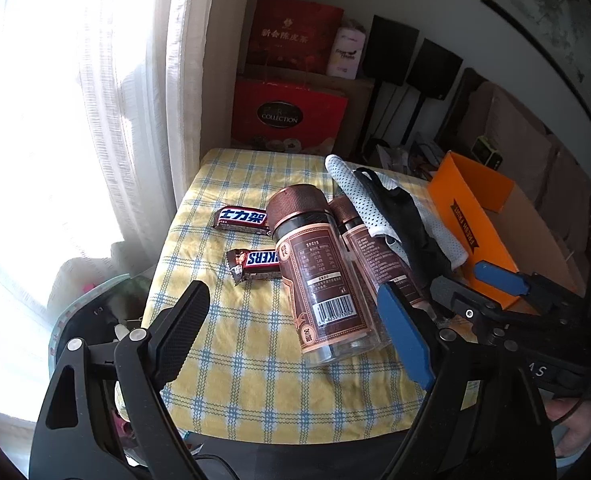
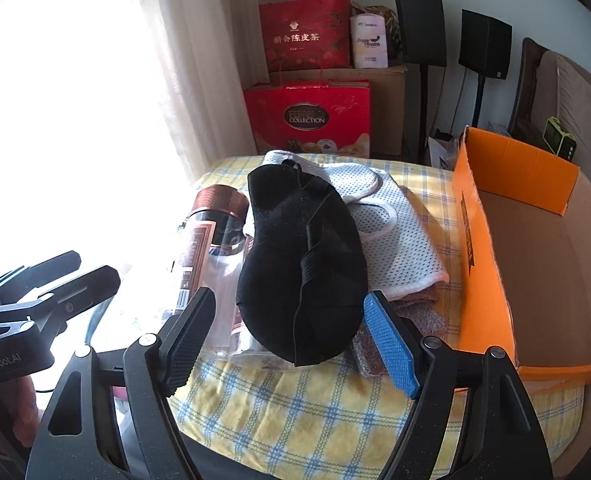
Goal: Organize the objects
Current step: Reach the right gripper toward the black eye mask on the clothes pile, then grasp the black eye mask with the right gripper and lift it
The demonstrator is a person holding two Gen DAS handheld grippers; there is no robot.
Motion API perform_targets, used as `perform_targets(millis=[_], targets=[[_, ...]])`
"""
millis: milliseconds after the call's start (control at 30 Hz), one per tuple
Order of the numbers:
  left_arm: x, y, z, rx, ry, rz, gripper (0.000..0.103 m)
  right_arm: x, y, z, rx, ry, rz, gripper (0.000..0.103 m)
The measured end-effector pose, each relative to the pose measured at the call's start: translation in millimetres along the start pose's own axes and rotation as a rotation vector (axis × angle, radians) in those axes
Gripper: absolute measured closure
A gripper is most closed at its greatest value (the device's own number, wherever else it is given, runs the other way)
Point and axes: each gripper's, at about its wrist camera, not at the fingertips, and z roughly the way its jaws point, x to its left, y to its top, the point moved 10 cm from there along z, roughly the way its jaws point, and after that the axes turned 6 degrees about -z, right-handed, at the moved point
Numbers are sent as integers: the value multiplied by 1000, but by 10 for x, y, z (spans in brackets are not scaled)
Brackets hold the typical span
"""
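Note:
Two clear jars with brown lids lie side by side on the yellow checked cloth (image 1: 255,340): a near jar (image 1: 315,272) and a second jar (image 1: 371,248) partly under fabric. Two Snickers bars (image 1: 241,220) (image 1: 255,266) lie to their left. A black sock (image 2: 301,264) rests on white mesh fabric (image 2: 395,248) and a brown knit piece (image 2: 411,320). My left gripper (image 1: 295,336) is open just before the near jar. My right gripper (image 2: 291,340) is open around the sock's near end, and it also shows in the left wrist view (image 1: 503,284).
An open orange cardboard box (image 2: 479,264) stands at the table's right. Red gift bags (image 2: 307,116), a carton and black speakers (image 2: 483,44) stand behind the table. A bright curtained window (image 1: 95,120) is on the left. A sofa (image 2: 575,92) is far right.

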Motion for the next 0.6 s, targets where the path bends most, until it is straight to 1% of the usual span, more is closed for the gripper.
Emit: perform_targets(millis=[233,267,300,333,367,400,433,533,600], targets=[[-6,-3,35,11,-21,-4,19,85,-83,198,44,-27,-50,24],[-20,0,37,12,-28,-2,19,86,-95,217,50,-45,-64,28],[-35,0,39,13,-35,2,19,71,-111,242,60,-69,-75,53],[-47,1,40,13,-38,6,19,71,-137,267,80,-71,-79,71],[-58,-1,41,13,-39,9,20,86,-134,257,74,-43,-66,72],[-77,-3,42,14,-42,13,20,68,-124,257,73,-36,-56,75],[-90,-8,45,17,-47,14,20,59,-119,251,75,-34,-53,81],[-134,-23,52,33,-69,7,19,35,-53,180,61,-26,-46,87],[-155,-33,60,45,-86,-2,19,-1,3,113,48,-29,-37,89]])
